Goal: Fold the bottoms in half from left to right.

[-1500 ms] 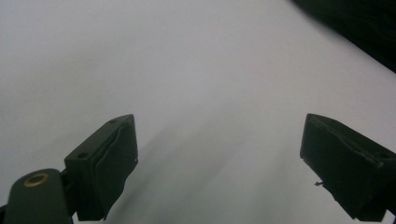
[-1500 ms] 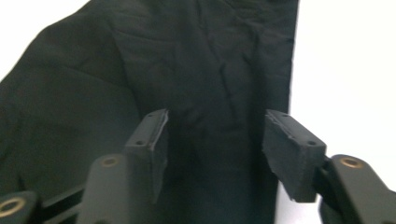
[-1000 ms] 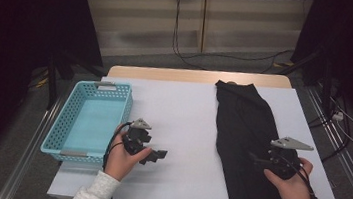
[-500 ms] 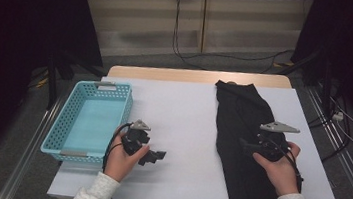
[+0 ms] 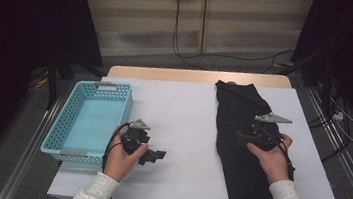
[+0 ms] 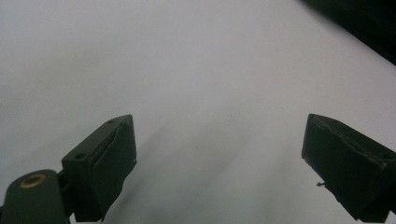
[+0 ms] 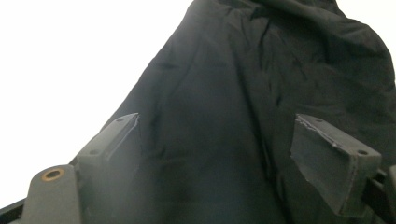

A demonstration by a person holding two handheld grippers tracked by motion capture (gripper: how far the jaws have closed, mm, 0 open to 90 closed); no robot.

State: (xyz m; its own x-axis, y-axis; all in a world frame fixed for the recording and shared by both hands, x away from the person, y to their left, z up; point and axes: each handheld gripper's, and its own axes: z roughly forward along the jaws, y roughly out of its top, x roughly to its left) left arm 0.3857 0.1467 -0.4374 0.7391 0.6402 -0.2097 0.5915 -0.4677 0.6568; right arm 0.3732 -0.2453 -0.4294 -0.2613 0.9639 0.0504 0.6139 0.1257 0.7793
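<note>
Garment work is judged barely begun: the black cloth (image 5: 240, 137) is laid out long and flat along the right side of the white table (image 5: 183, 110) in the high view, running from the upper middle of the frame down to the lower right edge, with no fold made yet. The right gripper (image 5: 241, 136) is held over the middle of the cloth, and its jaws have just been opening; in the right gripper view they are seen spread wide with wrinkled cloth (image 7: 261, 116) lying beneath and between them, no pad pressing on it, so nothing is gripped. The left gripper (image 5: 157, 155) is parked low on bare table at lower centre-left, jaws wide apart and empty, as confirmed in the left gripper view, where a dark corner of cloth (image 6: 359, 23) is caught at the upper right. A light blue basket (image 5: 60, 131) is placed at the left edge of the table, empty, just beside the left hand (image 5: 119, 161). Grasping, folding and probably stowing in the basket are judged left to do. No obstacle is seen between cloth and basket; the trailing cable near the left hand could snag.
</note>
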